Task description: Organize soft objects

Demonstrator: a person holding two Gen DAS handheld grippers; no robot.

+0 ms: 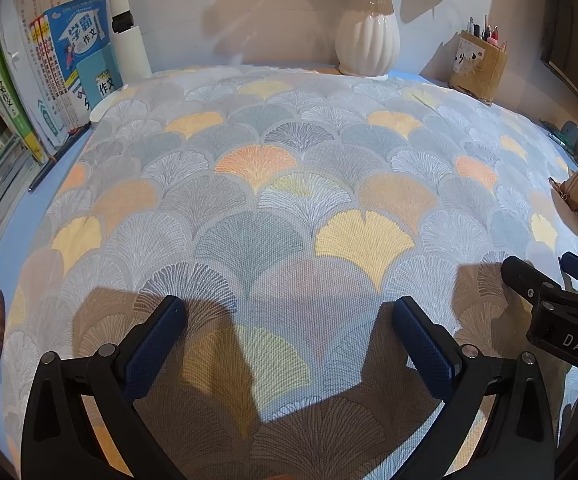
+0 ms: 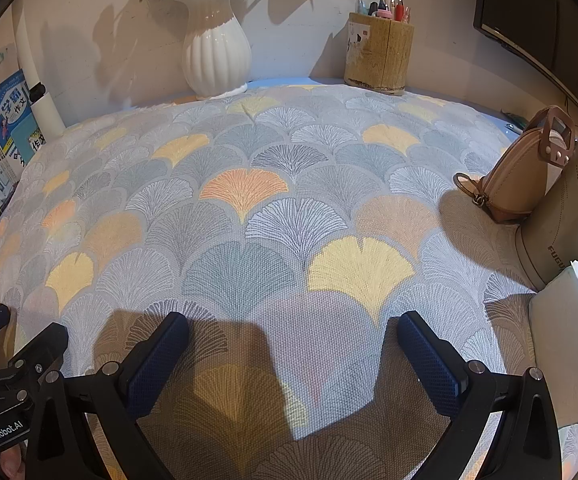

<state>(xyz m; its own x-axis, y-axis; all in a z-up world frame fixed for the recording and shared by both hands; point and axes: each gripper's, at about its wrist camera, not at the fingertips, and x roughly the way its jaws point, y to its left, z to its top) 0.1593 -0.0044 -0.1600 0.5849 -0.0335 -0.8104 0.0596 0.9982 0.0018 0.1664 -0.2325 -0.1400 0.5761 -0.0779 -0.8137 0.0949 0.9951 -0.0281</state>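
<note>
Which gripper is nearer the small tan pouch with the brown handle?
Right. The right gripper hovers open over the cloth, pouch ahead-right. The left gripper, also open, sits farther left.

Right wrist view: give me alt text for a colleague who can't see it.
The right hand-held gripper hangs open and empty over a ginkgo-leaf patterned cloth spread across the desk. Behind it stand a white ribbed vase and wooden pen holder; a small tan pouch sits at right.
</note>
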